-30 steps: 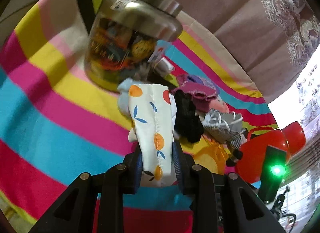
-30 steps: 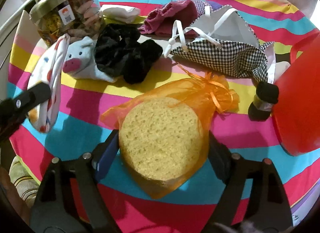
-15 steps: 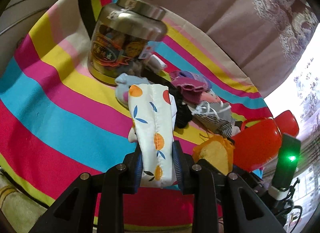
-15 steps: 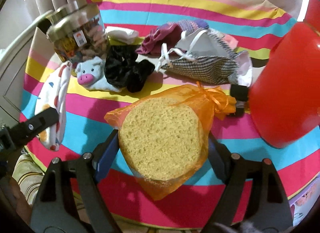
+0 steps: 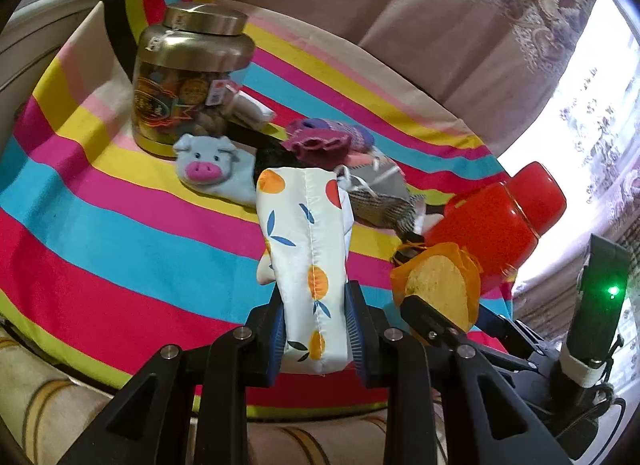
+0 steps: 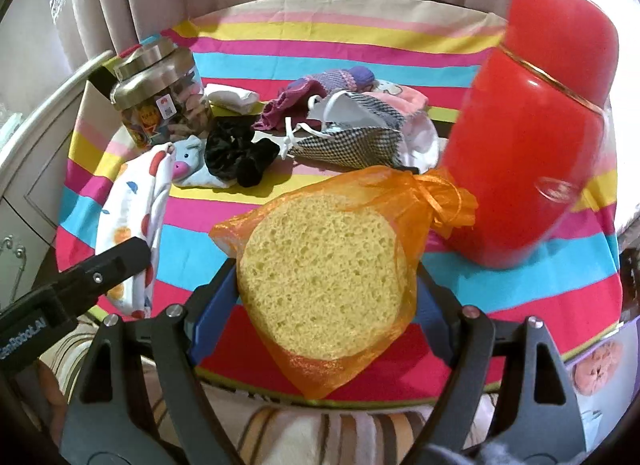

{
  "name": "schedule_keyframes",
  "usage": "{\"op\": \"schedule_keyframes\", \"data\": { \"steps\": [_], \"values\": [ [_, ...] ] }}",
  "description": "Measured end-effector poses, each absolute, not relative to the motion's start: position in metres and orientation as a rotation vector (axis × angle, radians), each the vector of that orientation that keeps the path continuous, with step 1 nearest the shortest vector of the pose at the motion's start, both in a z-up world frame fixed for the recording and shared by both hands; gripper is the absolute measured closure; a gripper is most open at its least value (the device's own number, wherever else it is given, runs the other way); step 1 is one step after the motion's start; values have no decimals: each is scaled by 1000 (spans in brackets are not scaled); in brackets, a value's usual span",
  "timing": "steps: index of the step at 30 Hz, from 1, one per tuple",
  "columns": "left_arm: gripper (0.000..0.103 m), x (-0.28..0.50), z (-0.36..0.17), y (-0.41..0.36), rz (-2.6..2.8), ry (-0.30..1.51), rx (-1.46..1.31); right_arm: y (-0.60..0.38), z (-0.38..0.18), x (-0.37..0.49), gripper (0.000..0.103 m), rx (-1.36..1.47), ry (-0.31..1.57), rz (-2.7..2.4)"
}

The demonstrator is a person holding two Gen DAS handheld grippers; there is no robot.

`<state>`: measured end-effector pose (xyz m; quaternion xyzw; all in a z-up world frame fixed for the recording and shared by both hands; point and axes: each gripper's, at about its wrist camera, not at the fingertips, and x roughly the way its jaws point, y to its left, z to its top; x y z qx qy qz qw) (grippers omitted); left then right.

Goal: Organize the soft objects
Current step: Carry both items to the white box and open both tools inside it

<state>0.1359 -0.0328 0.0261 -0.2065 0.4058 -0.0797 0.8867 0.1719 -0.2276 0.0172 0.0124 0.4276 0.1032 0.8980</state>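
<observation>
Tongs on the left hand (image 5: 316,329) are clenched on a white cloth pouch (image 5: 306,265) printed with oranges and blue leaves; in the left wrist view the pouch stands up between the blue pads, lifted clear of the striped cloth (image 5: 120,225) that covers the desk. Beyond it on the stripes lies a grey pig toy (image 5: 208,163), touching the foot of a jar (image 5: 188,81) with a metal lid. Just right of the pig sit a black scrunchie (image 5: 272,153), a maroon cloth (image 5: 320,145) and a checked pouch (image 5: 380,201), bunched close together. A red flask (image 5: 500,221) stands at the right edge. In front of the flask the right tongs (image 5: 440,305) reach in, carrying a yellow sponge (image 5: 436,285) wrapped in an orange mesh bag.

In the right wrist view the right tongs (image 6: 326,297) stand wide and grasp the sponge (image 6: 320,277) by its two sides, the orange mesh bag (image 6: 436,197) around it with its tied neck pointing away towards the flask (image 6: 528,125). The sponge hangs above the near edge of the striped cloth (image 6: 500,277). At the left the left tongs (image 6: 116,265) show as a black finger against the orange-print pouch (image 6: 136,201), which is held above the left edge of the desk. Behind it lie the pig toy (image 6: 186,161), the scrunchie (image 6: 236,157) and the jar (image 6: 160,105). The checked pouch (image 6: 352,141) with white drawstrings lies in the middle, the maroon cloth (image 6: 288,105) behind it, and a folded white cloth (image 6: 232,99) near the jar.
</observation>
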Motion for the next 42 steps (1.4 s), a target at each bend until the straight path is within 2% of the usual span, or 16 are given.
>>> {"op": "schedule_keyframes", "data": {
  "steps": [10,19,29,38,41,42],
  "values": [
    [74,114,37,-92,-315,876,-362,-298,33,125,19,107,868,146],
    [74,91,43,-180,-561,941,-253,-420,43,74,19,178,870,-63],
    [74,48,39,-291,-898,1038,2,-536,57,-1,19,233,870,-322],
    [74,6,28,-375,-1107,1100,249,-575,57,-40,19,268,878,-414],
    [68,-6,22,-395,-1164,1119,317,-584,55,-47,19,280,882,-433],
    [57,-11,16,-403,-1193,1139,354,-584,53,-48,19,283,883,-436]
  ]
}}
